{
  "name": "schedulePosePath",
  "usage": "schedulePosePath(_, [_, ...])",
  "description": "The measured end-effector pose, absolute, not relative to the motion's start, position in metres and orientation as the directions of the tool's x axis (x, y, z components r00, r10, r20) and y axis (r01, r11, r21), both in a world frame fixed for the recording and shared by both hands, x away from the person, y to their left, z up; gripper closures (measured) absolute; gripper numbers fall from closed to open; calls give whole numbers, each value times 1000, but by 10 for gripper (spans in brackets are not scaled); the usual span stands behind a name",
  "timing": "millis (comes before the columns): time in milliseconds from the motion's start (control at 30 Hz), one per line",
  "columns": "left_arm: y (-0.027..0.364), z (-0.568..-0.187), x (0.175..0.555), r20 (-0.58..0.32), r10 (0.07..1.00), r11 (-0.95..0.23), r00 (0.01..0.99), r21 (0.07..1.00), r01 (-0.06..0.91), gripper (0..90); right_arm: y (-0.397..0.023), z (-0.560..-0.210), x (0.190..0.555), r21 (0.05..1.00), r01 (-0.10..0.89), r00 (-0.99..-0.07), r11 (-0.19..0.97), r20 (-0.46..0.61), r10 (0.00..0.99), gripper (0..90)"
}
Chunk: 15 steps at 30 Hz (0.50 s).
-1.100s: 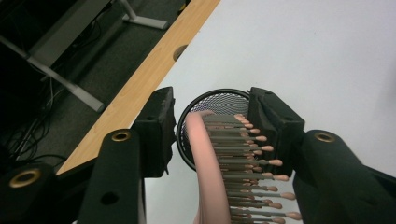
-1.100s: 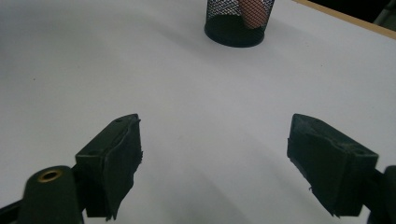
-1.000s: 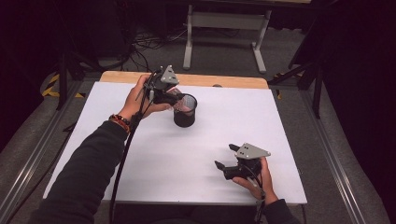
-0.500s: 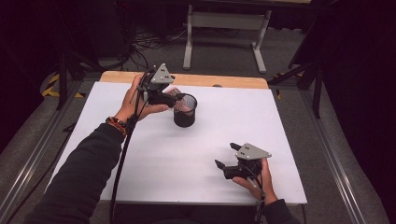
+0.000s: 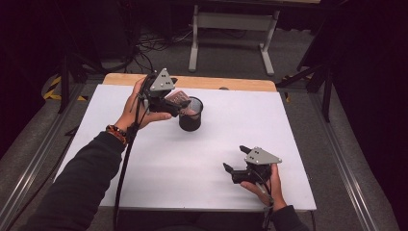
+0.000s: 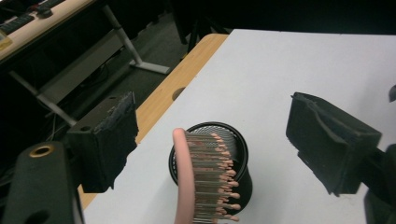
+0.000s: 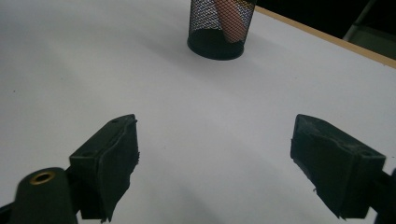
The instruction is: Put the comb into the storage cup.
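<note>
Looking down from the high view, we see the left gripper [image 5: 180, 103] held just beside the rim of a black mesh cup [image 5: 190, 115], which stands on the white table [image 5: 192, 168] toward its far edge. A pink hairbrush [image 5: 179, 98] leans out of the cup toward that gripper. The right gripper [image 5: 234, 161] sits low near the table's near edge, well apart from the cup, with bare white surface between them.

In the left gripper view, our jaws stand wide apart and grip nothing. The hairbrush [image 6: 201, 179] rises between them, touching neither, its handle down in the mesh cup [image 6: 236, 161] just ahead. Beyond the left jaw runs the table's wooden edge [image 6: 177, 88].

In the right gripper view, the jaws are likewise spread and empty over bare table [image 7: 93, 60]. The mesh cup [image 7: 217, 30] stands far ahead with the pink handle [image 7: 229, 21] inside, and the table edge runs just behind it.
</note>
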<state>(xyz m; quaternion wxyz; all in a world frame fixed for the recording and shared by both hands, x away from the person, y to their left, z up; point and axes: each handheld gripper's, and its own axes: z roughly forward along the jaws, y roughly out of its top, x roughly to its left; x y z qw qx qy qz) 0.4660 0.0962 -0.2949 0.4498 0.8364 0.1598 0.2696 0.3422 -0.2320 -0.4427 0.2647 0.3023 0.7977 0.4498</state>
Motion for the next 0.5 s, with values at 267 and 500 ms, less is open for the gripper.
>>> schedulePosePath(267, [98,-297,460,339,502,-546,796,838,-12,107,-233,-443,342,878,240,-674,414,-156,722,159])
schedulePosePath(500, [105,-295,455,342,501,-524,795,851,-36,94,-234,-441,340,891,213,-688,400,-154,709,145])
